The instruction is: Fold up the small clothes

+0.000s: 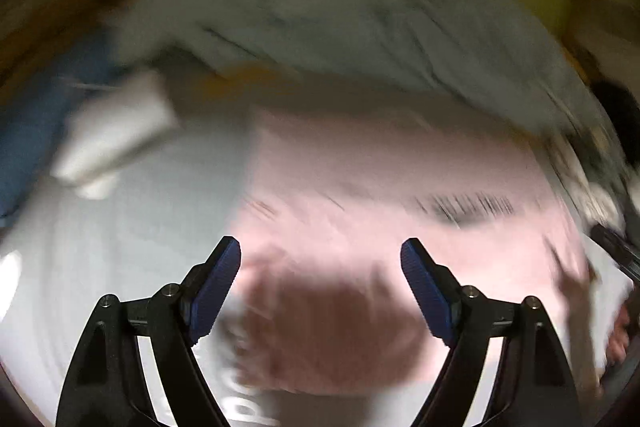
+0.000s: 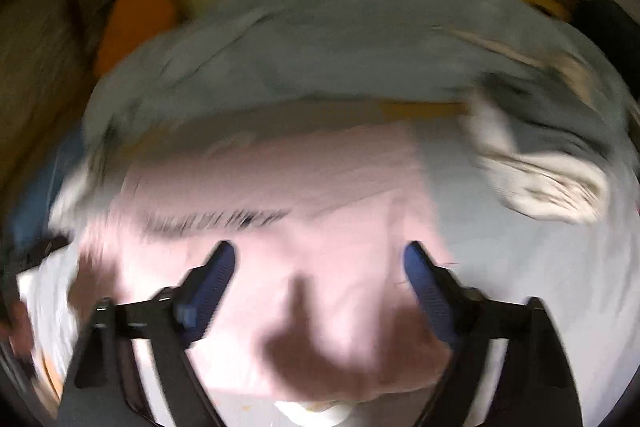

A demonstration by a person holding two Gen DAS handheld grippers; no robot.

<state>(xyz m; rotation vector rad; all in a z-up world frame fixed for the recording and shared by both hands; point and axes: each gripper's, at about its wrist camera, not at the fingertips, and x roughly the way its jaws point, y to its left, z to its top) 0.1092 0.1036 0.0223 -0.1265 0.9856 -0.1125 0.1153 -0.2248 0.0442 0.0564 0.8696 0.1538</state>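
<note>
Both the left gripper (image 1: 321,251) and the right gripper (image 2: 320,255) hang with jaws spread wide and empty above a blurred pink garment (image 1: 360,211) lying flat on a pale sheet (image 1: 120,227), with a rumpled grey-blue cloth pile (image 1: 320,27) heaped just beyond it.
</note>
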